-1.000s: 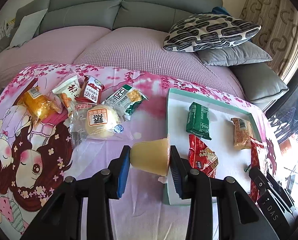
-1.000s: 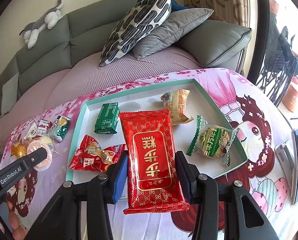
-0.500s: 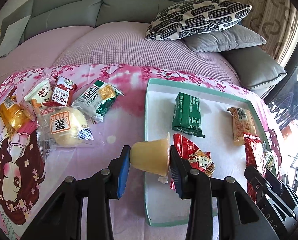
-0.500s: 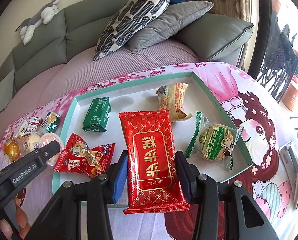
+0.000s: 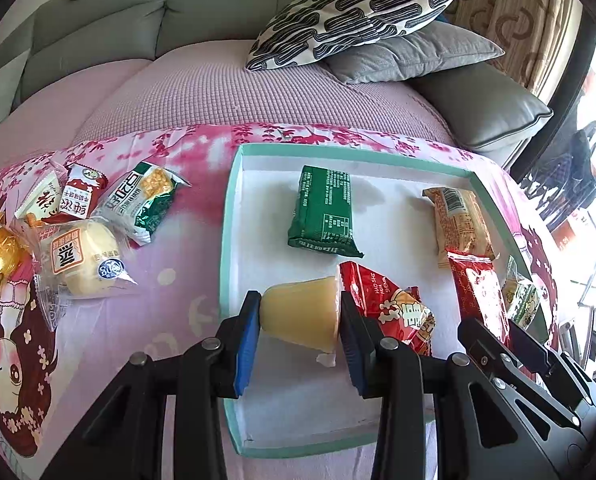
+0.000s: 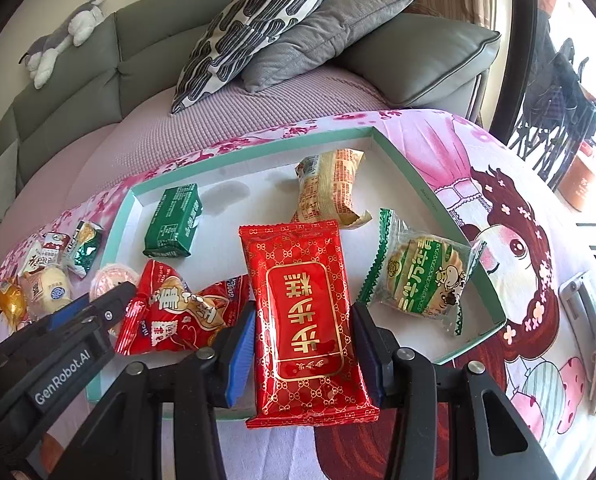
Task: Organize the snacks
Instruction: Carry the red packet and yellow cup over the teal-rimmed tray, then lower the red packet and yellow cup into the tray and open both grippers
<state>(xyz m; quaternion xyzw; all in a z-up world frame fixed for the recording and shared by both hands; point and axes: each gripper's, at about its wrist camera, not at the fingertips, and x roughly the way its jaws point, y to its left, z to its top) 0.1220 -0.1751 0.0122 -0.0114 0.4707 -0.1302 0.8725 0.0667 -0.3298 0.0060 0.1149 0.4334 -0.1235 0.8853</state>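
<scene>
A pale yellow jelly cup (image 5: pixel 300 314) was held sideways by the left gripper (image 5: pixel 298 330) above the tray's (image 5: pixel 226 216) left edge; a gold-patterned red packet (image 6: pixel 303 316) was clamped in the right gripper (image 6: pixel 303 350).

"GenRobot.AI" stands in white on the black body of the left gripper (image 6: pixel 98 312), seen from the right wrist view. The large red packet (image 6: pixel 303 312) beside it bears the gold characters "步步糕" on its red panel. In the teal tray (image 5: pixel 226 220), the crumpled red wrapper (image 5: pixel 385 308) reads "HAO SHI HUA SHENG" along one edge.
</scene>
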